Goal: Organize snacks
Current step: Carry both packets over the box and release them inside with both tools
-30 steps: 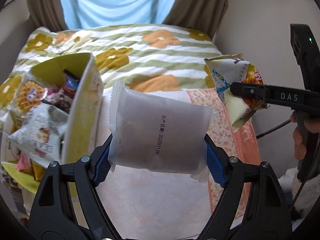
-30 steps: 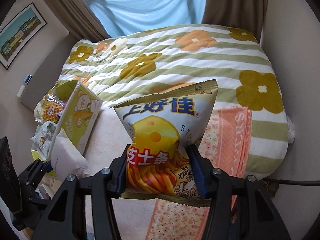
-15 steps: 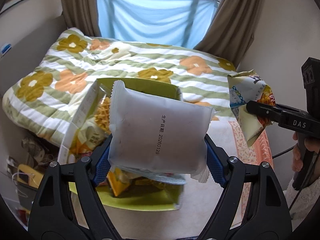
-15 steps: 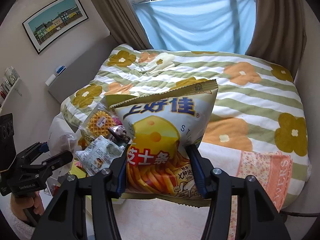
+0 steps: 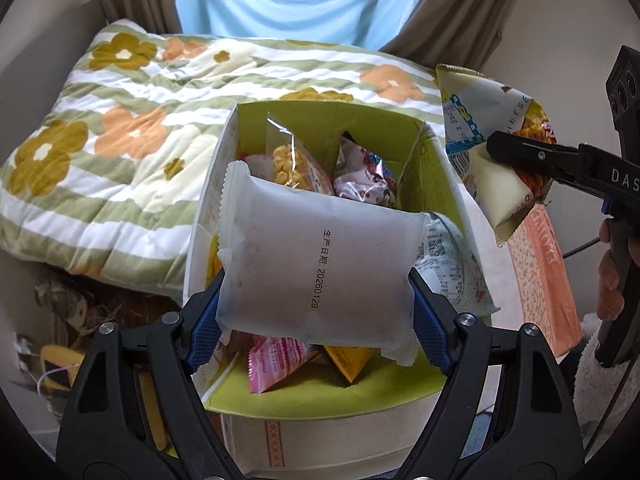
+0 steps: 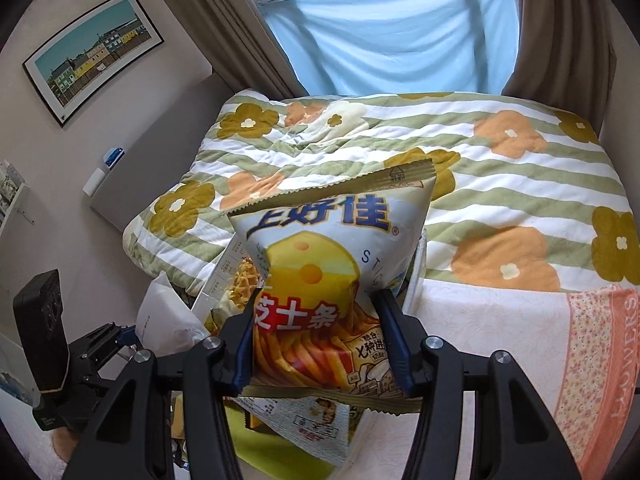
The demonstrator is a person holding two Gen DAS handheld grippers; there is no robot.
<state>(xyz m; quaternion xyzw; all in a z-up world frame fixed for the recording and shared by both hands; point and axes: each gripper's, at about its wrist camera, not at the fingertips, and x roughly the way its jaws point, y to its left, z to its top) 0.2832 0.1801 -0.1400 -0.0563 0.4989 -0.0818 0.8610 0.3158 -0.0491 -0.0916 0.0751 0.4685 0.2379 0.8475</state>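
We hold two snack bags over an open cardboard box (image 5: 424,394) with a green lining. Our left gripper (image 5: 316,320) pinches a frosted white packet (image 5: 316,264); our right gripper (image 6: 322,344) pinches a cheese-stick bag (image 6: 320,280). Inside the box lie waffle, pink and orange packets (loosely jumbled).

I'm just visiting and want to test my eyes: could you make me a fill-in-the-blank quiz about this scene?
1. The left gripper holds a frosted ____ packet.
2. The right gripper holds a bag picturing a wedge of ____.
3. Both snacks hang above an open ____ lined in green.

Missing words: white; cheese; box
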